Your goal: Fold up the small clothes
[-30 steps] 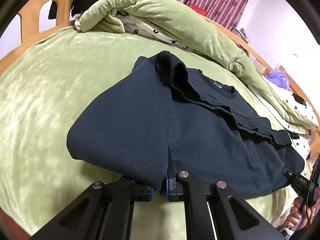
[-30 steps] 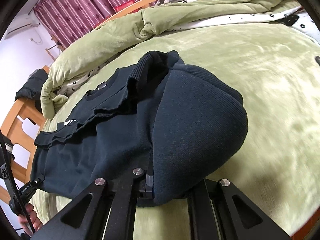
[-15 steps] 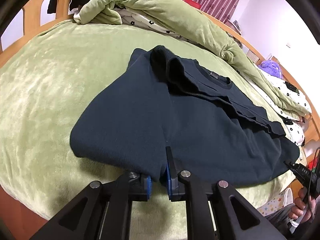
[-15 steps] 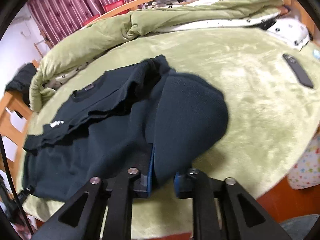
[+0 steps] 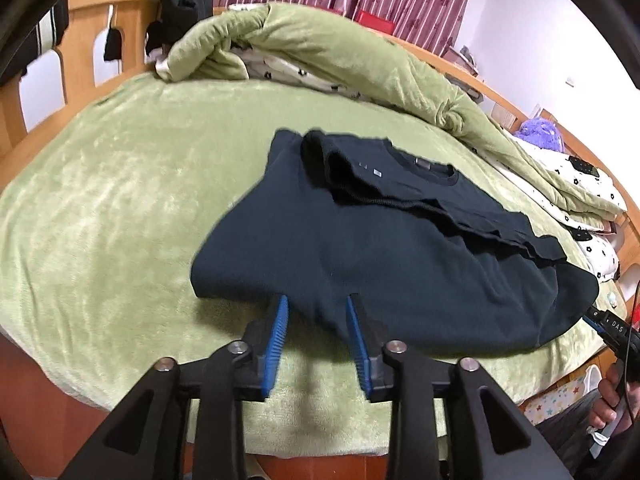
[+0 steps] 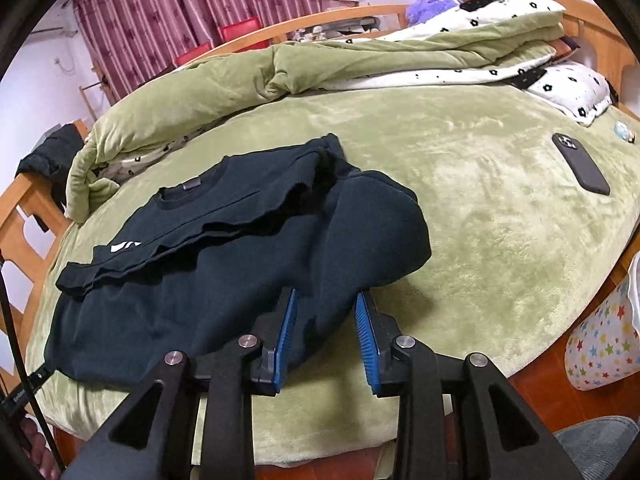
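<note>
Green plush bed (image 5: 120,184), navy sweatshirt (image 5: 360,264), maroon curtains (image 6: 168,24).

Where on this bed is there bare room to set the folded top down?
Bare green sheet lies between the dark top and the phone; another patch sits between top and wooden bed frame. The far edge is crowded by the rolled quilt.

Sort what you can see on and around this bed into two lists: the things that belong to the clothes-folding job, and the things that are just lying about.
Part of the job:
dark sweatshirt
left gripper, open
right gripper, open

Just lying about:
rolled green quilt
phone
purple plush toy
black jacket on the bed frame
star-print bag
</note>
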A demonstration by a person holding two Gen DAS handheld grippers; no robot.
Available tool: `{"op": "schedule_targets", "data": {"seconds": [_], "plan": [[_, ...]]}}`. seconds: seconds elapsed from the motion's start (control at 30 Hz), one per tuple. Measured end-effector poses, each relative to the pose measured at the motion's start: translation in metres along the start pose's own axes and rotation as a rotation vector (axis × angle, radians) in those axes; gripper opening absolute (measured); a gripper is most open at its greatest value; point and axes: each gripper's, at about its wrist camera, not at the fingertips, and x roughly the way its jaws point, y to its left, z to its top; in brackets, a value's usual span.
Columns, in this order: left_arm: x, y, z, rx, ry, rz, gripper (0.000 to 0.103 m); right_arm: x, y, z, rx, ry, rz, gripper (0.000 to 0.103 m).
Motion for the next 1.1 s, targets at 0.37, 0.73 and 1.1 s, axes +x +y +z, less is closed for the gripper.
{"op": "schedule_targets", "data": {"seconds": [0.37, 0.73, 1.1], "plan": [[-0.033, -0.029, 0.008, 0.055, -0.105, 0.032, 0.053, -0.012, 0.009, -0.002, -0.047, -0.037, 0.01, 0.031], [-0.029, -0.056, 0.025, 0.063, -0.12, 0.048, 0.053, -0.024, 0.024, 0.018, -0.086, -0.029, 0.064, 0.027], [0.006, -0.034, 0.087, -0.065, -0.072, 0.015, 0.053, -0.008, 0.04, 0.096, -0.129, -0.053, 0.056, 0.039]]}}
